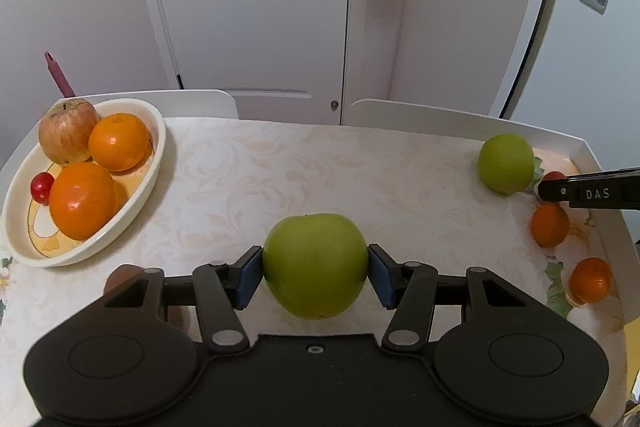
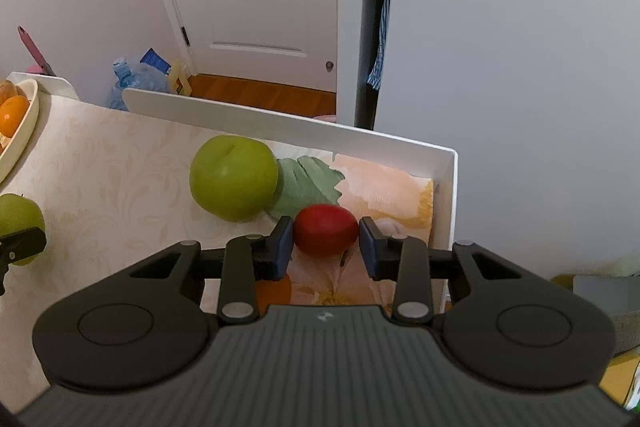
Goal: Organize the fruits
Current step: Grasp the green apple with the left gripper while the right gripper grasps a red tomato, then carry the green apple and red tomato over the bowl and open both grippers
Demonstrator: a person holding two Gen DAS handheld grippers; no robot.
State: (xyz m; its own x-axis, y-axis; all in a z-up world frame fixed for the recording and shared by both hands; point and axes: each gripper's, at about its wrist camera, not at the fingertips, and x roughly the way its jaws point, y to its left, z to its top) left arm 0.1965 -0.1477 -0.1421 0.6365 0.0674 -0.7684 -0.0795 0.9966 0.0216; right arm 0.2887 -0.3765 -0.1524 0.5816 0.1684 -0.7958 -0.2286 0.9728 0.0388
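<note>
My left gripper (image 1: 315, 273) is shut on a green apple (image 1: 315, 263) above the table's middle. A cream bowl (image 1: 158, 163) at the far left holds a red-yellow apple (image 1: 67, 131), two oranges (image 1: 117, 142) and a small red fruit (image 1: 41, 187). My right gripper (image 2: 325, 243) has its blue pads on both sides of a small red fruit (image 2: 325, 234) near the right table corner; the left pad touches it, the right pad is a hair off. A second green apple (image 2: 234, 178) lies just left of it; it also shows in the left wrist view (image 1: 506, 163).
Two small oranges (image 1: 550, 225) (image 1: 591, 279) lie near the table's right edge. The table has a raised white rim (image 2: 280, 119) at the back and right. A door, a wall and plastic bottles (image 2: 136, 79) on the floor are behind.
</note>
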